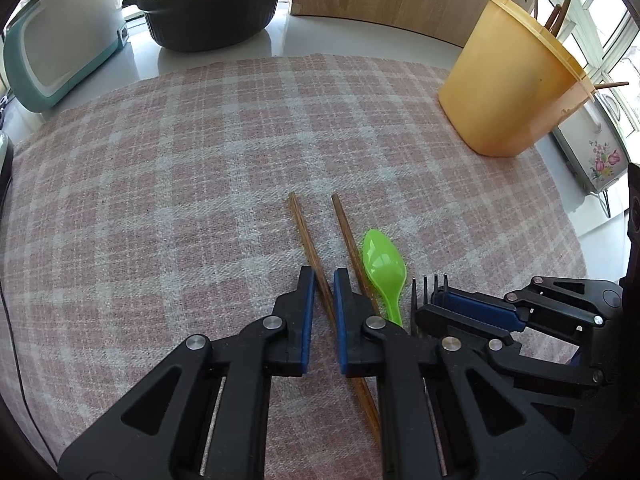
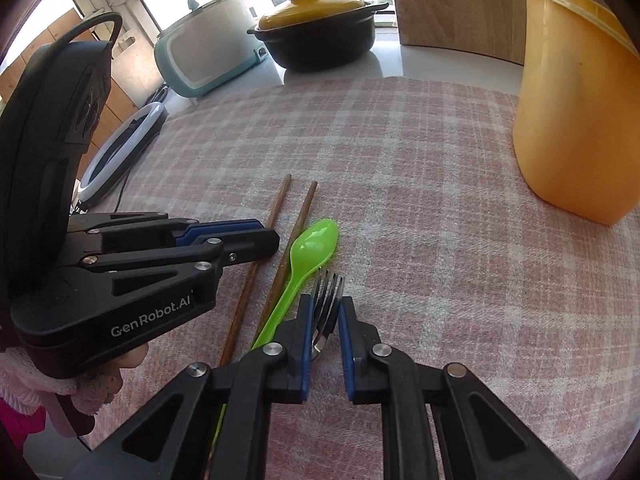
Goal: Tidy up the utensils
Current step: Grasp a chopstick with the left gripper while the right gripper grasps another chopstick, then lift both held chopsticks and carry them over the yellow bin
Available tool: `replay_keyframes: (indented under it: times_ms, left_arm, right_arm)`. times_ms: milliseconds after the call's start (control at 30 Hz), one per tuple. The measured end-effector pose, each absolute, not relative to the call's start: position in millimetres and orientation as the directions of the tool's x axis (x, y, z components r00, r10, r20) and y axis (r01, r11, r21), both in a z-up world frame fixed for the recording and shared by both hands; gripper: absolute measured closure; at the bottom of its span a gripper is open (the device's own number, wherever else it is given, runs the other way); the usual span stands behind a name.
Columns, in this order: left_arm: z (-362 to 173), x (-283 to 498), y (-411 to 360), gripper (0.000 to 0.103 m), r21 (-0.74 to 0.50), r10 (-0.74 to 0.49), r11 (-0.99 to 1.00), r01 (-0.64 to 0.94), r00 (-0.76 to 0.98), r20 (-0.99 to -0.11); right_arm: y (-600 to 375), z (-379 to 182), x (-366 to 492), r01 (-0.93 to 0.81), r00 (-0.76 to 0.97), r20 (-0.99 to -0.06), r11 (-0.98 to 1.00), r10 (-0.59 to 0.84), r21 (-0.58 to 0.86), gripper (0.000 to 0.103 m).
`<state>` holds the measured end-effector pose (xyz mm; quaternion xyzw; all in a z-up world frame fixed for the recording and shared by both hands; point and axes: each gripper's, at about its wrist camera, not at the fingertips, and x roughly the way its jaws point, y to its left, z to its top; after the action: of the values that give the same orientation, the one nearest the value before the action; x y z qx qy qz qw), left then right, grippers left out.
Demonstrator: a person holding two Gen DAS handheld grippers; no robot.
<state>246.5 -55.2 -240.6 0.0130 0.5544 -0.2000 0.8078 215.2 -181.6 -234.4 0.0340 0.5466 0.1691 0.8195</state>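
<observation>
- The left gripper (image 1: pixel 323 280) is seen nearly closed, its blue pads clamped on one wooden chopstick (image 1: pixel 310 246) that passes between them and lies on the cloth.
- A second chopstick (image 1: pixel 348 236) is seen just beside the first, running under the outer side of the left gripper's right finger; it is not gripped.
- The right gripper (image 2: pixel 326 308) is seen narrowed onto a metal fork (image 2: pixel 328 292); the tines stick out past the fingertips and the fork's neck sits between the pads, which appear to press on it.
- A green plastic spoon (image 2: pixel 308 256) is laid between the second chopstick and the fork, bowl pointing away, touching or nearly touching the chopstick along its handle.
- All four utensils are found on a pink and white checked cloth (image 1: pixel 180 184) spread over the counter.
- A yellow plastic container (image 1: pixel 508 80) is stood at the far right corner of the cloth, well apart from the utensils, with wooden sticks showing above its rim.
- A dark pot with a yellow lid (image 1: pixel 208 4) and a pale teal appliance (image 1: pixel 60 40) are seen behind the cloth.
</observation>
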Motion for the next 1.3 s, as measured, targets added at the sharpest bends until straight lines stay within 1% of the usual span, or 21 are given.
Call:
replay_keyframes:
  times_ms: [133,267,367,633,800,1133,1300]
  left_arm:
    - [-241,250,-55,0.095,-0.214,-0.320,0.920,0.329,0.313,-0.894]
    - [-241,252,-54,0.098,-0.225,-0.327,0.920,0.321,0.312,-0.892]
    - [-239,251,-47,0.100,-0.244,-0.337,0.922,0.302,0.313,-0.888]
    - [-221,248,-27,0.100,-0.291,-0.371,0.920,0.261,0.346,-0.862]
    - [-203,240,-19,0.100,-0.302,-0.386,0.916,0.262,0.384,-0.839]
    - [-171,216,-18,0.100,-0.317,-0.423,0.900,0.299,0.431,-0.797]
    - [-162,209,-20,0.100,-0.329,-0.438,0.894,0.304,0.445,-0.781]
  right_arm:
    - [-180,-237,215,-0.246,0.329,-0.882,0.933,0.336,0.263,0.094]
    - [-174,-236,215,-0.266,0.328,-0.881,0.929,0.340,0.259,0.100]
    - [-174,-234,215,-0.266,0.328,-0.880,0.928,0.343,0.262,0.101]
    - [-189,-222,213,-0.240,0.355,-0.866,0.930,0.352,0.280,0.102]
    - [-202,-211,207,-0.226,0.381,-0.852,0.929,0.360,0.292,0.103]
    - [-228,-176,190,-0.223,0.460,-0.822,0.939,0.337,0.261,0.103]
    - [-238,-158,177,-0.233,0.497,-0.811,0.948,0.309,0.218,0.103]
